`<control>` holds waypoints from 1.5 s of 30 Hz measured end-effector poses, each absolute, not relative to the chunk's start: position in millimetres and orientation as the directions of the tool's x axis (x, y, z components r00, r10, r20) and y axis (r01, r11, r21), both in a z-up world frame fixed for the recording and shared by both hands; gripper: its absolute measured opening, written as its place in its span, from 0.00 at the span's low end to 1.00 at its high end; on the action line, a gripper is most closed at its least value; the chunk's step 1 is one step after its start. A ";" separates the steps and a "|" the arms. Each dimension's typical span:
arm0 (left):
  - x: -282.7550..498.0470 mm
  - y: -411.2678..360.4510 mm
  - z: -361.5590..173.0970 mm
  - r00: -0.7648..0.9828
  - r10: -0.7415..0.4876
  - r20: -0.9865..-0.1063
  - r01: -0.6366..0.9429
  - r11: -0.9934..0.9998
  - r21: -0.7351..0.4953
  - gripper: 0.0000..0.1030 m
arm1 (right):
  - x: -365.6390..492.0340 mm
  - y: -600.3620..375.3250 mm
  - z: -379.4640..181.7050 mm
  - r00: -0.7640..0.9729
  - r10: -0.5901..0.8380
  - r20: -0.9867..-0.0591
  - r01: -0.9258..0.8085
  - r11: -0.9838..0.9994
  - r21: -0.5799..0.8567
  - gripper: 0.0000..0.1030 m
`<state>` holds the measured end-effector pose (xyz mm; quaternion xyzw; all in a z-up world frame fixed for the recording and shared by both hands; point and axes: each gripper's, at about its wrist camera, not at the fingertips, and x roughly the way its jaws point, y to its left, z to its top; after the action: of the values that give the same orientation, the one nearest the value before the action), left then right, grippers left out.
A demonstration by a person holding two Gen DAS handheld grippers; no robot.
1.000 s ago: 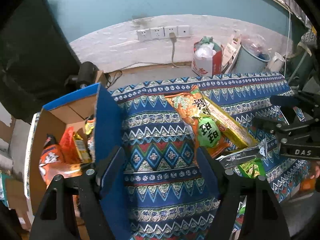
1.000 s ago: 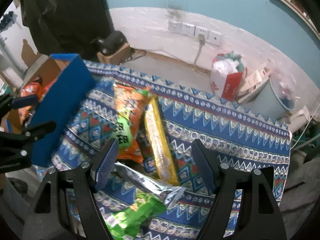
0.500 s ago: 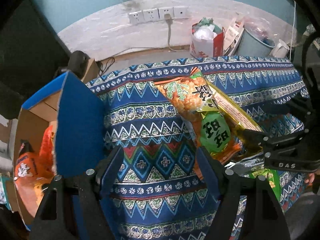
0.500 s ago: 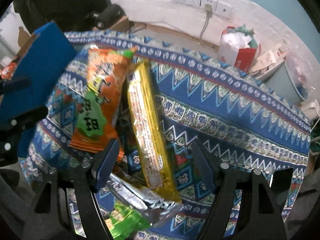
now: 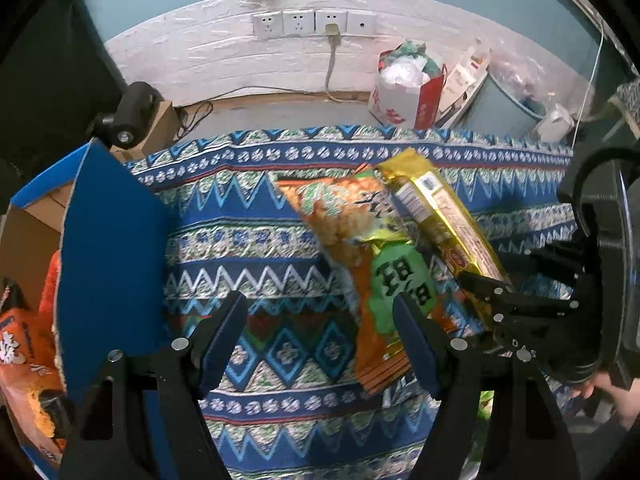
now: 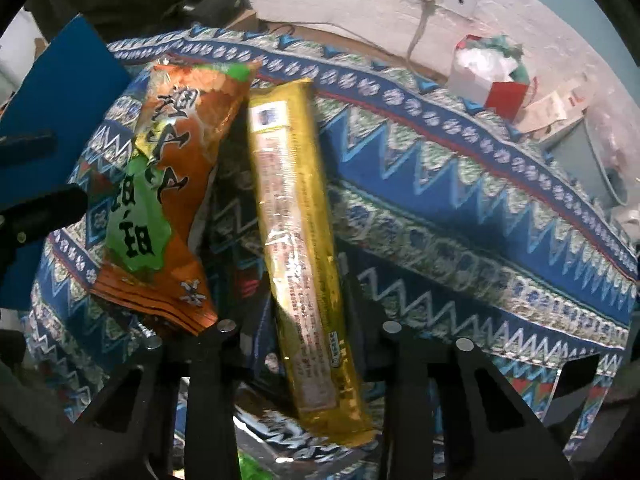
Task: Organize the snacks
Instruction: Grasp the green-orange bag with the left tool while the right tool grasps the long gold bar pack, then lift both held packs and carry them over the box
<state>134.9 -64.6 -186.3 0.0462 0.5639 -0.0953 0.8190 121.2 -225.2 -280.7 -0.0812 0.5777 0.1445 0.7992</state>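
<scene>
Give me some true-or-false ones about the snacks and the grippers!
1. The gold pack lies beside the orange bag. True.
2. The left gripper holds the orange bag. False: it is open over the cloth and holds nothing.
3. The right gripper is shut on the gold pack. True.
4. The box has nothing in it. False: orange snack bags sit inside.
5. The cloth is plain red. False: it is blue with zigzag patterns.
</scene>
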 end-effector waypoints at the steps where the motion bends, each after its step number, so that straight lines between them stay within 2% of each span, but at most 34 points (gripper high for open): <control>1: 136.7 -66.9 -186.5 0.344 -0.111 -0.932 0.203 0.978 -0.042 0.77 | 121.6 -231.8 -280.0 0.296 0.134 -0.946 -0.305 0.952 0.039 0.27; 7: 148.0 -81.5 -192.7 0.329 -0.147 -0.933 0.172 0.981 -0.093 0.78 | 122.4 -260.5 -279.7 0.318 0.095 -0.943 -0.234 0.972 0.019 0.27; 13: 159.5 -96.5 -201.6 0.324 -0.137 -0.936 0.164 0.983 -0.087 0.78 | 121.6 -285.2 -278.4 0.330 0.087 -0.940 -0.177 0.984 0.029 0.27; 15: 164.5 -100.9 -206.4 0.315 -0.133 -0.940 0.162 0.983 -0.085 0.78 | 122.6 -288.9 -278.0 0.332 0.107 -0.937 -0.169 0.984 0.053 0.31; 19: 174.5 -106.5 -217.8 0.295 -0.115 -0.949 0.173 0.983 -0.066 0.78 | 124.4 -291.5 -274.0 0.349 0.134 -0.927 -0.155 0.984 0.084 0.32; 22: 174.7 -104.2 -225.8 0.279 -0.115 -0.953 0.171 0.983 -0.068 0.78 | 128.3 -290.0 -272.7 0.356 0.147 -0.923 -0.151 0.984 0.098 0.39; 24: 173.1 -101.7 -230.3 0.271 -0.119 -0.955 0.178 0.981 -0.071 0.78 | 132.9 -287.2 -274.0 0.358 0.145 -0.922 -0.158 0.983 0.093 0.41; 27: 170.4 -98.0 -232.7 0.270 -0.148 -0.951 0.198 0.976 -0.096 0.64 | 139.6 -285.4 -278.2 0.360 0.130 -0.924 -0.159 0.984 0.076 0.41; 29: 168.2 -97.1 -232.4 0.269 -0.155 -0.951 0.206 0.973 -0.100 0.48 | 139.3 -284.2 -279.9 0.362 0.125 -0.924 -0.151 0.986 0.074 0.41; 33: 163.7 -96.0 -230.0 0.284 -0.139 -0.949 0.235 0.969 -0.071 0.34 | 140.9 -284.7 -287.5 0.355 0.110 -0.928 -0.144 0.988 0.062 0.41; 34: 161.6 -95.4 -228.1 0.293 -0.132 -0.947 0.240 0.969 -0.061 0.32 | 140.3 -284.4 -289.2 0.357 0.102 -0.929 -0.146 0.988 0.052 0.40; 35: 160.8 -95.1 -226.8 0.296 -0.130 -0.946 0.244 0.968 -0.057 0.32 | 140.0 -283.5 -289.0 0.368 0.085 -0.926 -0.148 0.988 0.032 0.34; 37: 157.4 -92.9 -224.2 0.304 -0.125 -0.944 0.252 0.967 -0.046 0.31 | 139.5 -281.1 -288.8 0.369 0.068 -0.927 -0.156 0.988 0.010 0.31; 45: 147.8 -80.4 -207.6 0.351 -0.102 -0.931 0.251 0.968 -0.012 0.30 | 128.8 -280.0 -278.6 0.380 0.048 -0.924 -0.162 0.987 -0.015 0.30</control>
<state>147.8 -80.4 -207.6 0.0663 0.5594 -0.1077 0.8192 128.8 -280.0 -278.6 -0.0514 0.5530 0.0631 0.8292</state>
